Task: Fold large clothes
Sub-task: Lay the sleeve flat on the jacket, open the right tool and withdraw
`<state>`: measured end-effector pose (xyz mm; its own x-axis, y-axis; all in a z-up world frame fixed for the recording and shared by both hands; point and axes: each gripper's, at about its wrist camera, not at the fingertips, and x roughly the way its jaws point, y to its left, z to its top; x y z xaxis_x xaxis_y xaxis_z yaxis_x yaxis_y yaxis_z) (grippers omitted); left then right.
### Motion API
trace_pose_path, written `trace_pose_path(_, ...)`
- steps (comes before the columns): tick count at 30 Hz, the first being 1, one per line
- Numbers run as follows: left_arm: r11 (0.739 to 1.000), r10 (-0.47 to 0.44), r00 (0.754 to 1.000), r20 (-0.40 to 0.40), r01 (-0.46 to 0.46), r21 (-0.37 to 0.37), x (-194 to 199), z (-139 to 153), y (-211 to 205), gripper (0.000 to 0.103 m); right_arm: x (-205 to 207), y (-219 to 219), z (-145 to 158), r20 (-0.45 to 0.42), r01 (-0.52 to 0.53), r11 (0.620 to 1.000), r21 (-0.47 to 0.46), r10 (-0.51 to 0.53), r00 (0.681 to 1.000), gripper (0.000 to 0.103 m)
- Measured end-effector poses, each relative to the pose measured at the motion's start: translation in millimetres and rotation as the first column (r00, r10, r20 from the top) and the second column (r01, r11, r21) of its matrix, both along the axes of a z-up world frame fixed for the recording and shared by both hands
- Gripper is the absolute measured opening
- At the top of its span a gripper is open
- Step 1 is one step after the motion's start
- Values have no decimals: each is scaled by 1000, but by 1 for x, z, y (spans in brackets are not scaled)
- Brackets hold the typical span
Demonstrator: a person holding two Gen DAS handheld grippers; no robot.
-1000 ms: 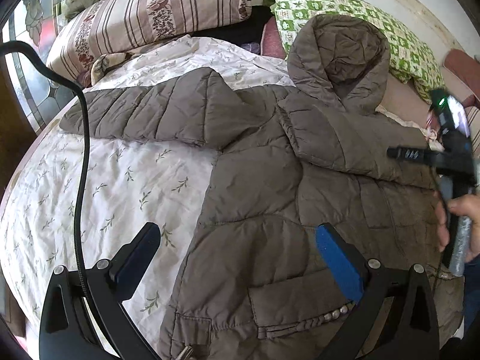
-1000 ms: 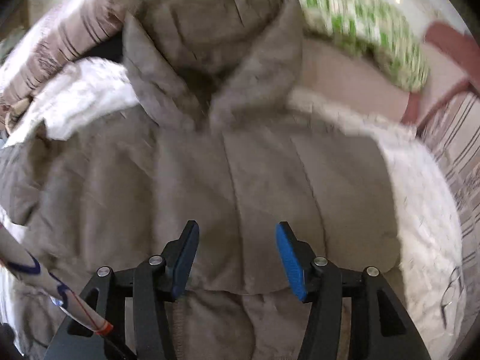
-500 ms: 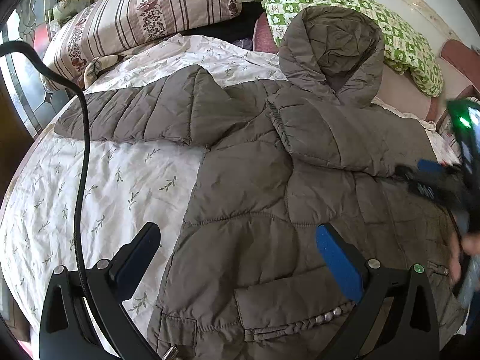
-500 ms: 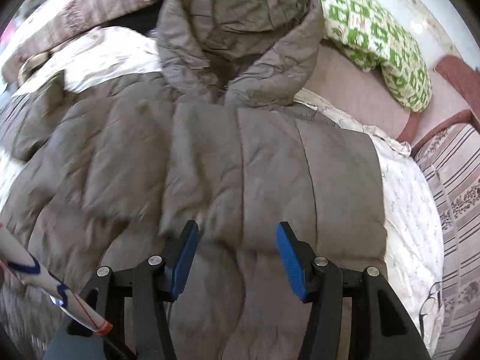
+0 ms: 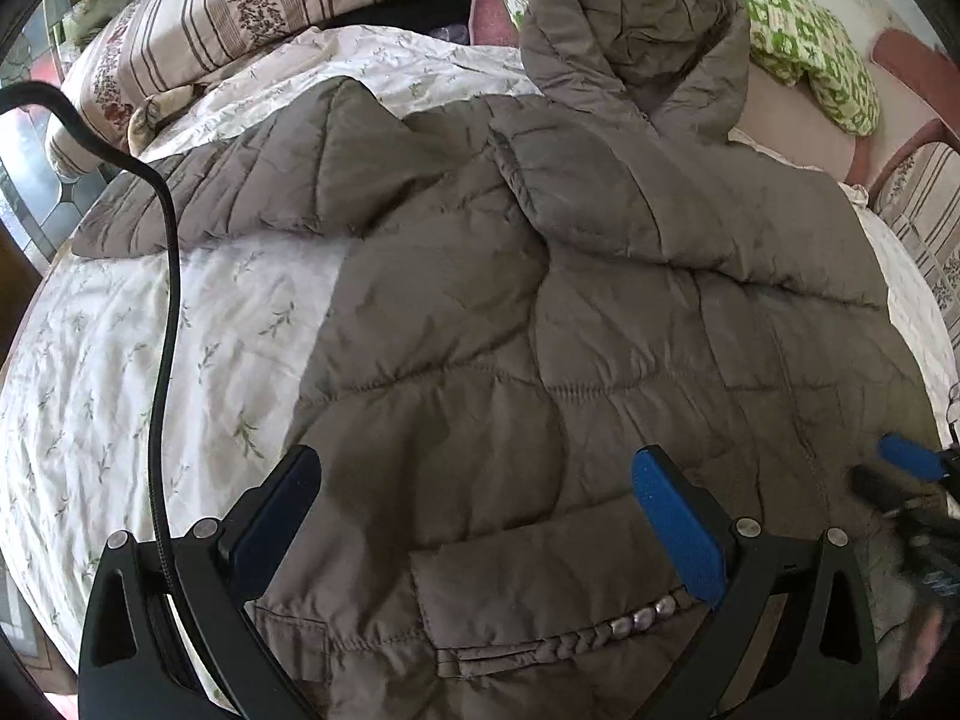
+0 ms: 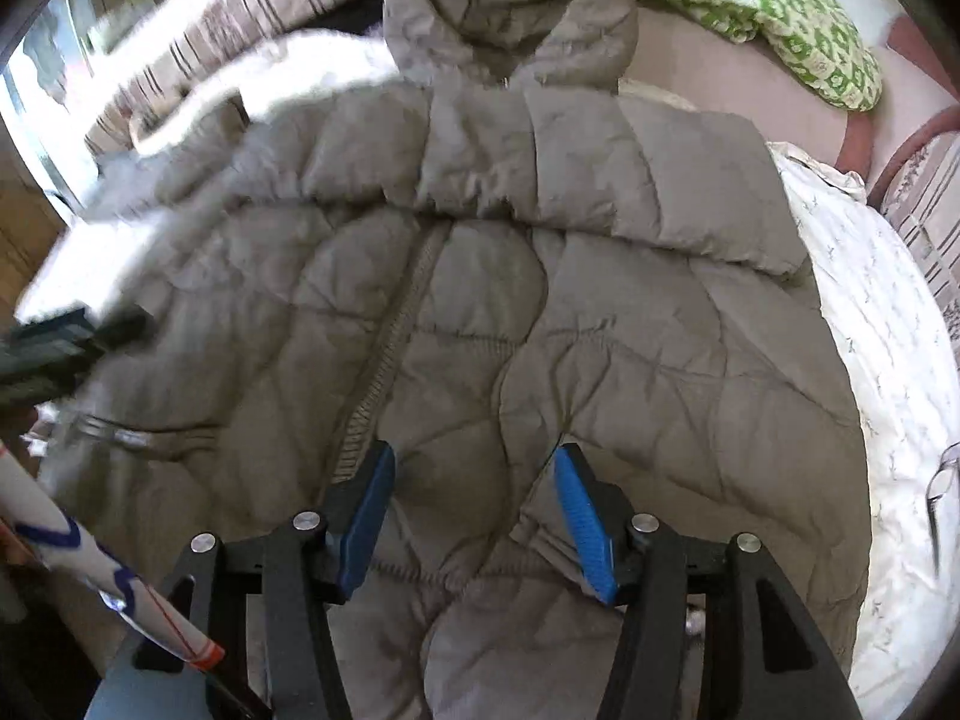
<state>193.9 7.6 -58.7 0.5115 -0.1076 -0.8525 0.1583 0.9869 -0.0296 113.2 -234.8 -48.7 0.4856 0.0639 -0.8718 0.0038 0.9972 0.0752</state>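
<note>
A grey-brown quilted hooded jacket [image 5: 540,330] lies front up on the bed, hood toward the pillows; it also fills the right wrist view [image 6: 492,312]. One sleeve [image 5: 240,186] stretches out to the left over the sheet. The other sleeve [image 6: 630,180] is folded across the chest. My left gripper [image 5: 474,492] is open, hovering over the lower left part with the pocket. My right gripper [image 6: 474,492] is open over the lower right part beside the zip, and shows blurred at the right edge of the left wrist view [image 5: 906,462].
The bed has a white leaf-print sheet [image 5: 150,360]. A striped pillow [image 5: 240,6] and a green patterned pillow [image 5: 810,42] lie at the head. A black cable [image 5: 168,300] hangs at the left. A white tube with blue marks [image 6: 90,564] is at lower left.
Both grippers have drawn back toward the jacket's hem. The right gripper has moved from the folded sleeve down to the lower front. Both stay open and empty.
</note>
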Motion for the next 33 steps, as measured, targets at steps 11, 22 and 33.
trace_pose_path(11, 999, 44, 998, -42, -43, 14, 10, -15, 15, 103, 3, -42, -15, -20, 89, 996, -2, -89, 996, 66)
trace_pose_path(22, 955, 274, 950, -149, -287, -75, 61, -12, 120, 103, 5, -30, -27, -45, 65, 997, -47, -67, 997, 67)
trace_pose_path(33, 926, 377, 914, -148, -372, 65, 77, -41, 153, 103, 10, -33, -34, -77, 90, 996, -28, -92, 993, 73)
